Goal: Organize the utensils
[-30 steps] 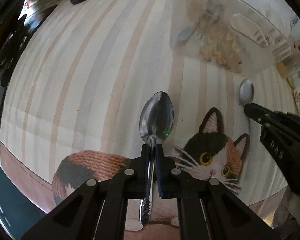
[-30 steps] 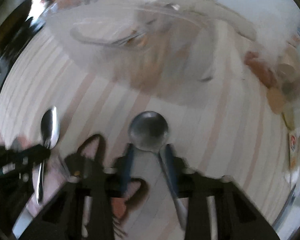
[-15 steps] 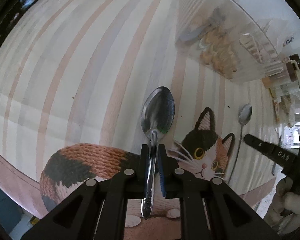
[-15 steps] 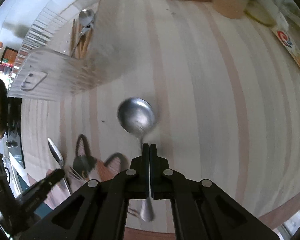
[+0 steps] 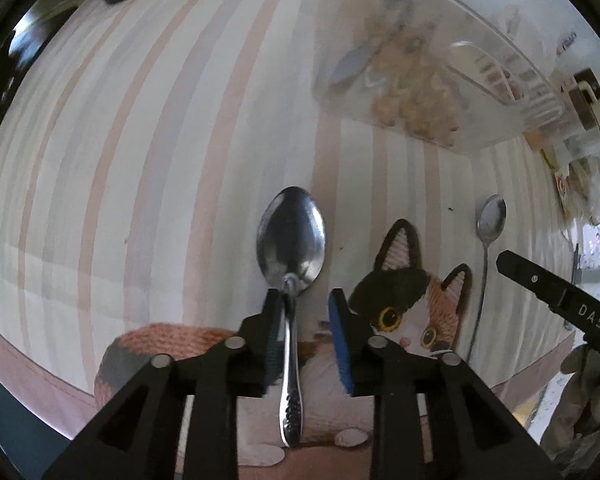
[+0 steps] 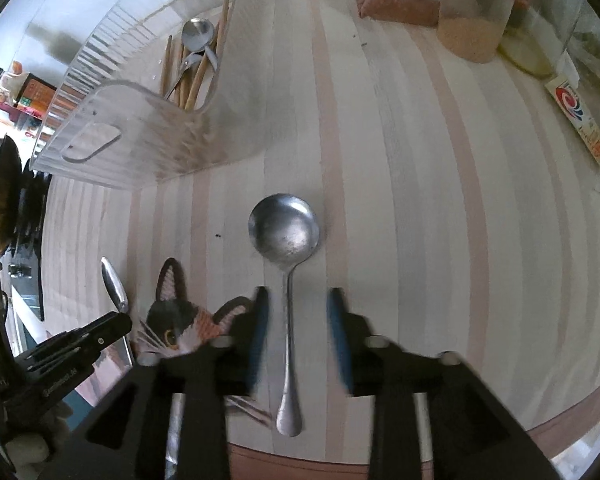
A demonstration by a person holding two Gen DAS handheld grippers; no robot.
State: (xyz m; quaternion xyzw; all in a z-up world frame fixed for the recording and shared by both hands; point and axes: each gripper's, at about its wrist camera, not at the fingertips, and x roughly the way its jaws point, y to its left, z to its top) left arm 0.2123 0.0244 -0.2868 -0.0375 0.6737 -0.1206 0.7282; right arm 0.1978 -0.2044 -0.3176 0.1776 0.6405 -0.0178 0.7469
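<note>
Both tools are letting go at once. The left tool (image 5: 303,312) has its jaws opening around the handle of an oval spoon (image 5: 291,240); the handle lies against the left pad with a clear gap to the right one, so the pinch looks gone. The right tool (image 6: 296,308) is opening too, with the thin handle of a round-bowled spoon (image 6: 284,232) running down the middle between its pads and touching neither. Each spoon seems to lie flat on the striped desk (image 6: 420,200), bowl ahead of its tool's tips. To do this step well, let the jaws spread fully before lifting, then rise straight so no pad drags a handle. The clear utensil holder (image 6: 140,136), already carrying chopsticks (image 6: 196,76) and spoons, stands ahead and to the left of the right tool, and ahead and to the right of the left one. The two tools are near each other over the cat-print mat (image 5: 400,308), so a sideways move risks a knock. The desk's near edge runs just behind both tools; jars and packets (image 6: 472,36) crowd far ahead-right of the right tool.
</note>
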